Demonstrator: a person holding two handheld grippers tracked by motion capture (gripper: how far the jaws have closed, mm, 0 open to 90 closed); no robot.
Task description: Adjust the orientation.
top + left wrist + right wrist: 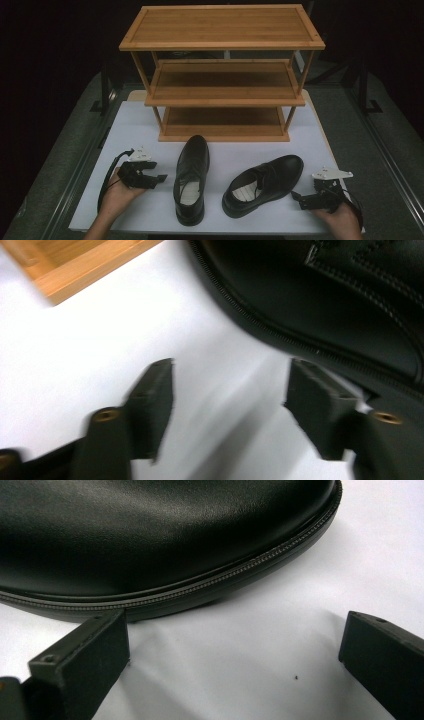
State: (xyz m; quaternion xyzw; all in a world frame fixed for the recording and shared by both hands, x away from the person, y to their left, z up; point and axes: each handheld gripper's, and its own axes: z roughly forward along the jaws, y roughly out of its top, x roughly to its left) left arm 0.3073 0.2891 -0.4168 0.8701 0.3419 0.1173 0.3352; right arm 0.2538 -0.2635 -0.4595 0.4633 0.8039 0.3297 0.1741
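Parted jaws beside black shoe (320, 305)

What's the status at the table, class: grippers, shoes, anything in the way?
Left gripper open beside left shoe, nothing held. Right gripper open at right shoe toe. Both shoes on table; path to rack unobstructed.

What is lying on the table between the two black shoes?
Nothing: in the high view, bare white table separates the left shoe from the right shoe.
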